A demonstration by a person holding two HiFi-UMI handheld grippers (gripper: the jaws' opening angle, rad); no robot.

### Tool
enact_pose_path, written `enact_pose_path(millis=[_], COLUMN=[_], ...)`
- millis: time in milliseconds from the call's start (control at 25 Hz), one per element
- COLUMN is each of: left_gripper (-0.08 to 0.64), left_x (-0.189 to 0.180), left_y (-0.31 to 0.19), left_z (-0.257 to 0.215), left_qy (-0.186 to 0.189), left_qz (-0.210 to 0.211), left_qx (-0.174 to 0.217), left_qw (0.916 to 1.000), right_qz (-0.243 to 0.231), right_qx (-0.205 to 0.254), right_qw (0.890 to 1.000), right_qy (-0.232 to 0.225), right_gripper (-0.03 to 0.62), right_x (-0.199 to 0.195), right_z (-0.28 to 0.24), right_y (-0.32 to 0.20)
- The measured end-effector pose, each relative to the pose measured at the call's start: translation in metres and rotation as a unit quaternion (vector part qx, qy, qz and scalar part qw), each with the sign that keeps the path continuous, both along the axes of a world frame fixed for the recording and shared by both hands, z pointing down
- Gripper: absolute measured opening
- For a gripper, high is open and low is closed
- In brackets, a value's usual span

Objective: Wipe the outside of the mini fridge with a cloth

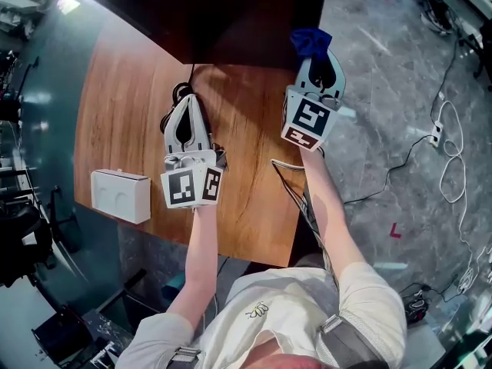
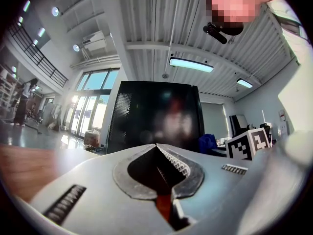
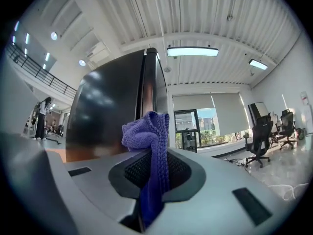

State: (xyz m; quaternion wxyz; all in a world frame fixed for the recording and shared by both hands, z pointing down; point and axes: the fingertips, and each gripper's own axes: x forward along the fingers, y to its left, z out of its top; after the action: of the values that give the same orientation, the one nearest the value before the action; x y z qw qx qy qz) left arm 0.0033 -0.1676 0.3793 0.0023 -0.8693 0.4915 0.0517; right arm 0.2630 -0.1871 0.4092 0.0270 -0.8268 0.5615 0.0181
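The black mini fridge [image 1: 223,14] stands at the far edge of the wooden table [image 1: 123,114]; it fills the middle of the left gripper view [image 2: 156,116] and shows its glossy side in the right gripper view [image 3: 112,106]. My right gripper [image 1: 314,52] is shut on a blue-purple cloth [image 1: 309,41] [image 3: 151,151], held by the fridge's right front corner. My left gripper [image 1: 187,102] rests over the table in front of the fridge, its jaws closed with nothing between them [image 2: 156,146].
A white box [image 1: 121,195] lies on the table's left near edge. A black cable [image 1: 181,91] runs from the fridge by my left gripper. Cables and a power strip [image 1: 435,133] trail over the grey floor at right. Office chairs [image 3: 264,136] stand far off.
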Motion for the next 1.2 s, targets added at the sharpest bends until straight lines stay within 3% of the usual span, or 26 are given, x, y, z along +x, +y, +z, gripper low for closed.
enact_pose_path(millis=[200, 360, 640, 960, 1200], left_gripper=[0.005, 0.005, 0.005, 0.005, 0.005], left_x=[0.001, -0.011, -0.048, -0.108, -0.147], left_y=[0.000, -0.005, -0.015, -0.029, -0.045], left_z=[-0.003, -0.003, 0.008, 0.039, 0.069], left_qy=[0.002, 0.009, 0.019, 0.002, 0.017], left_qz=[0.002, -0.013, -0.049, -0.084, -0.125], left_qx=[0.003, 0.004, 0.000, -0.017, -0.043], left_qw=[1.0000, 0.9999, 0.9986, 0.9963, 0.9911], right_qz=[0.004, 0.002, -0.118, -0.206, -0.257], right_qx=[-0.005, 0.012, 0.045, 0.016, -0.017], right_qw=[1.000, 1.000, 0.992, 0.978, 0.966], right_qy=[0.010, -0.007, -0.027, -0.027, 0.017], right_gripper=[0.061, 0.061, 0.061, 0.061, 0.061], right_x=[0.004, -0.006, -0.111, -0.232, -0.305], right_z=[-0.001, -0.013, -0.030, 0.012, 0.056], right_y=[0.003, 0.014, -0.007, -0.079, -0.140])
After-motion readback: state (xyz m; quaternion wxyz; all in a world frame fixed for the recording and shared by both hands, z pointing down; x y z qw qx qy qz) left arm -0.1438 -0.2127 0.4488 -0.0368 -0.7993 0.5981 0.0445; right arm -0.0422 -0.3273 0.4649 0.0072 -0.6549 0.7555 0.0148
